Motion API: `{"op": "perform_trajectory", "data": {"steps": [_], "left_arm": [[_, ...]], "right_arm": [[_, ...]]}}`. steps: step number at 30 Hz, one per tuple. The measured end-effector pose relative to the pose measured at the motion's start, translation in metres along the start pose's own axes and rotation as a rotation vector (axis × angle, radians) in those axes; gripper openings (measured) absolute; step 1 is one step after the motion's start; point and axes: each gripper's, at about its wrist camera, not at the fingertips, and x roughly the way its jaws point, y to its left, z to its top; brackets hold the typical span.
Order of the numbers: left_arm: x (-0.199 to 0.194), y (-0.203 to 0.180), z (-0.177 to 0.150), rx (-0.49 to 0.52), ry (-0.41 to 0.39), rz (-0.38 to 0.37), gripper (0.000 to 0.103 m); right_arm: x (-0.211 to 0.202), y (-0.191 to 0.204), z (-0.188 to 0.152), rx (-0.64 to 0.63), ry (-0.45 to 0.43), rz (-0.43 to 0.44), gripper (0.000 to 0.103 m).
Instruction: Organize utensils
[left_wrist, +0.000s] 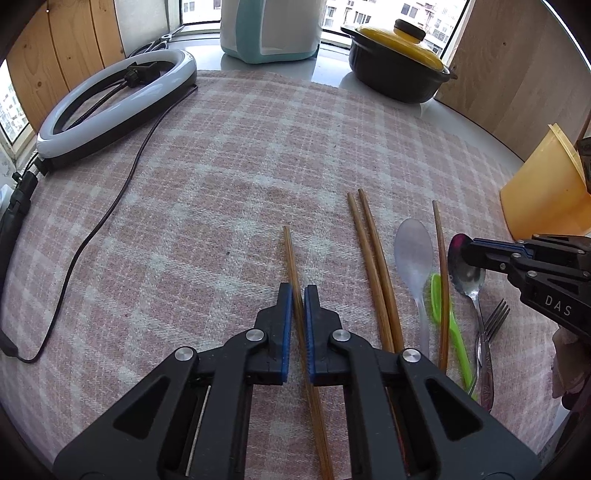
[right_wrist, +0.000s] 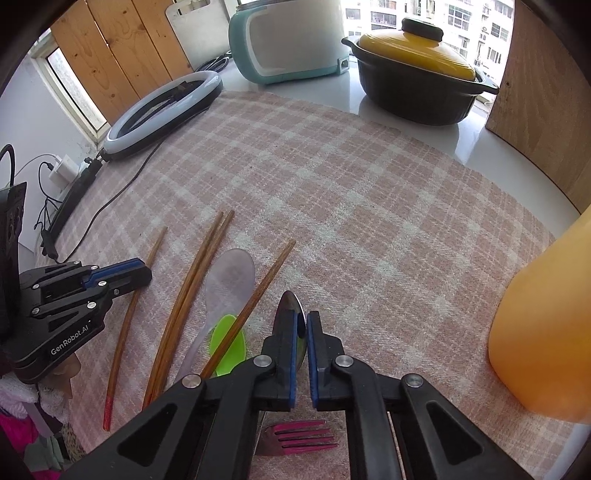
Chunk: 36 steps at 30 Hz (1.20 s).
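Note:
Utensils lie on a pink plaid cloth (left_wrist: 221, 166). My left gripper (left_wrist: 298, 291) is shut on a single wooden chopstick (left_wrist: 291, 254); it shows at the left of the right wrist view (right_wrist: 142, 271). To its right lie a chopstick pair (left_wrist: 373, 266), a clear plastic spoon (left_wrist: 413, 251), a green spoon (left_wrist: 448, 328), another chopstick (left_wrist: 441, 266), a metal spoon (left_wrist: 467, 277) and a fork (left_wrist: 493, 325). My right gripper (right_wrist: 302, 321) is shut on the metal spoon's bowl (right_wrist: 291, 301); it shows at the right of the left wrist view (left_wrist: 466, 248).
A yellow container (left_wrist: 546, 195) stands at the right, close to my right gripper (right_wrist: 543, 332). A black pot with a yellow lid (left_wrist: 399, 59), a teal appliance (left_wrist: 269, 29) and a ring light (left_wrist: 118, 99) with its cable (left_wrist: 110, 206) sit at the back and left.

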Motion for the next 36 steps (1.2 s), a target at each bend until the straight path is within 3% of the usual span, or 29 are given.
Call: {"op": "perform_trajectory", "data": {"steps": [22,36], "left_arm": [[-0.022,0.006,-0.001,-0.013,-0.044,-0.031,0.003],[-0.068,-0.01,0.005,0.005,-0.135,-0.101,0.003]], "right_arm": [[-0.012,0.012,-0.004,-0.01,-0.033,-0.016,0.0],[-0.078,0.016,-0.022,0.008,-0.212,-0.022,0.0]]}}
